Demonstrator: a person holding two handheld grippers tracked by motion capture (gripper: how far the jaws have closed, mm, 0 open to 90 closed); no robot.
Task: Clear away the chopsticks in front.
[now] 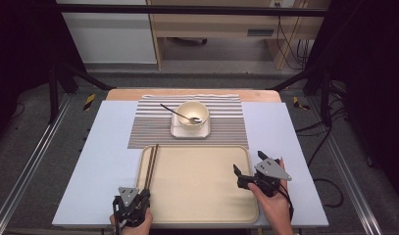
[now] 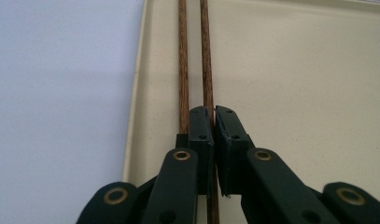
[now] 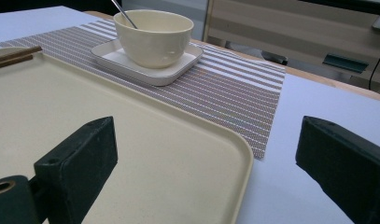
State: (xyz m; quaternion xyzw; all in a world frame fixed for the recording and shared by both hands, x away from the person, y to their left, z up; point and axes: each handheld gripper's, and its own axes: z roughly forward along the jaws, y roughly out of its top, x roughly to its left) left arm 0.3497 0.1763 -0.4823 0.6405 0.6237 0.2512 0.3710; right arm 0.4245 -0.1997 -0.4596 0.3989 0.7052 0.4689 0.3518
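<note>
Far left: bare pale counter [image 1: 104, 161]. Next, left hand-held gripper [image 1: 132, 200] at the near-left corner of the cream tray [image 1: 202, 186], jaws closed on one chopstick of the brown chopsticks [image 1: 151, 164] (the right-hand stick, by the left gripper view [image 2: 207, 56]; its twin lying free just beside, against the tray's left wall). Probably the step in hand: lifting or setting down that stick. Best done low and level, drawn straight along its length, clear of the tray wall and of the loose twin. Centre, beyond the tray: striped placemat [image 1: 153, 127], square saucer [image 1: 180, 132] on it, cream bowl [image 1: 192, 115] on the saucer, spoon [image 1: 175, 111] leaning inside. Right: right hand-held gripper [image 1: 247, 175] over the tray's right edge, jaws spread wide, holding nothing, facing the bowl.
</note>
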